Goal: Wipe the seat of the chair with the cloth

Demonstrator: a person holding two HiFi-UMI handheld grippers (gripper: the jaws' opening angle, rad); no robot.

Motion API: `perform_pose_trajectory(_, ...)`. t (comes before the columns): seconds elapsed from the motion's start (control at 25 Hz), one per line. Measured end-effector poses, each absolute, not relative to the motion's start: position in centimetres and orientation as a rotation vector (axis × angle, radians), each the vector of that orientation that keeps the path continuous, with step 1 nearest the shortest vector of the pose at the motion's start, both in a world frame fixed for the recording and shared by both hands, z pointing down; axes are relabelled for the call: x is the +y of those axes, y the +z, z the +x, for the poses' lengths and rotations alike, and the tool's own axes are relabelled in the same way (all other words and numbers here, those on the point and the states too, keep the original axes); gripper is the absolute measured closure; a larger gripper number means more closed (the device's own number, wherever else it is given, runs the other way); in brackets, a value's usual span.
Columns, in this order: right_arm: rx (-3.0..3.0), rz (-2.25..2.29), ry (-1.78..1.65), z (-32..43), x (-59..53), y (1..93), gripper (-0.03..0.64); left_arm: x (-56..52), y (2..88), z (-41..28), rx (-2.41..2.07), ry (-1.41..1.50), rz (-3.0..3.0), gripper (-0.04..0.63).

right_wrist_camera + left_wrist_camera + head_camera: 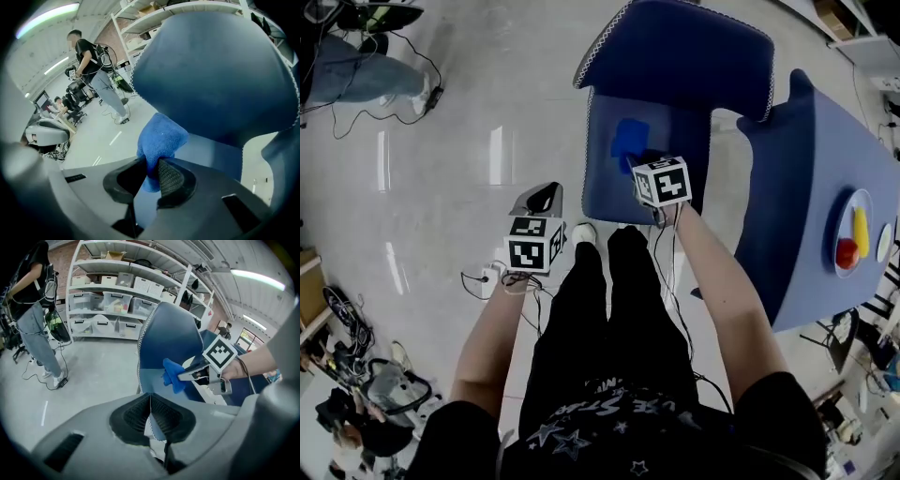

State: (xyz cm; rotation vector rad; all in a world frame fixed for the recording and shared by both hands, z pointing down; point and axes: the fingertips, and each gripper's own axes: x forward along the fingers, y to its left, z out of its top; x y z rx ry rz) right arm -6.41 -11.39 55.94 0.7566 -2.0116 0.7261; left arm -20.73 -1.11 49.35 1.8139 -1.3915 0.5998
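Observation:
The blue chair has a pale blue seat [675, 169] and a darker curved backrest [684, 47]. My right gripper [639, 161] is shut on a bright blue cloth [628, 141] and holds it over the seat's left part. In the right gripper view the cloth [161, 138] bunches out of the shut right gripper [152, 176], with the backrest [215, 70] just beyond. Whether the cloth touches the seat I cannot tell. My left gripper [542, 197] hangs over the floor left of the chair. Its view shows the left gripper [150, 411] shut on nothing, facing the chair [168, 333] and the cloth [173, 376].
A blue table [806, 187] stands right of the chair with a plate [865, 201] holding a yellow and a red item. Cables and a white plug box [487, 278] lie on the floor. A person [33, 310] stands by shelves [117, 287] of boxes.

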Motion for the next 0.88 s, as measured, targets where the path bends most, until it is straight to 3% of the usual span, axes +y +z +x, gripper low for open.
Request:
perform_pose_trajectory(0.52, -2.109, 0.494, 0.603, -14.5, -16.2, 65.3, 0.557, -4.7, 58.0, -22.0, -1.443, 0.601, 1.715, 0.574)
perform_pose_trajectory(0.88, -2.069, 0.441, 0.476, -13.7, -17.5, 66.9, 0.555, -4.7, 59.7, -19.9, -1.381, 0.623, 1.693, 0.574)
